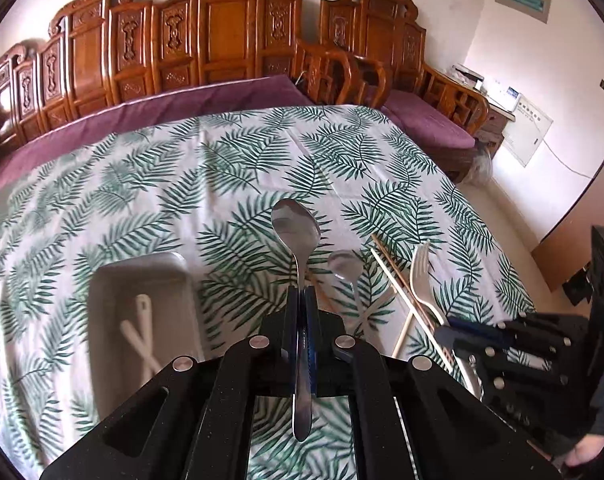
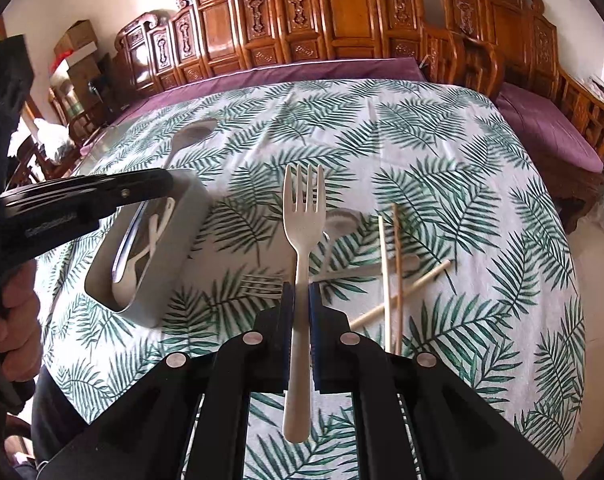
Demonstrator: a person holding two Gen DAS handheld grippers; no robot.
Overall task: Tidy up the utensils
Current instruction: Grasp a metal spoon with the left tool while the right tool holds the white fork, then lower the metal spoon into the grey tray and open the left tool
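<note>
While my left tool (image 1: 300, 300) clamps a steel spoon (image 1: 298, 226), my right tool (image 2: 302, 296) clamps a cream fork (image 2: 303, 216) above the desk (image 2: 421, 140).

tablecloth (image 1: 122, 184) far half bare, tray (image 1: 102, 292) left, chopsticks (image 2: 397, 264) right

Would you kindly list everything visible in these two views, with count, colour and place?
metal spoon: one, silver, held in left gripper
fork: one, cream, held in right gripper
second metal spoon: one, silver, on tablecloth
chopsticks: several, tan, right of fork
tray: one, grey, left, holding white utensils
tablecloth: one, white with green leaves
carved bench: wooden, purple cushions, behind
left gripper: shut
right gripper: shut
</note>
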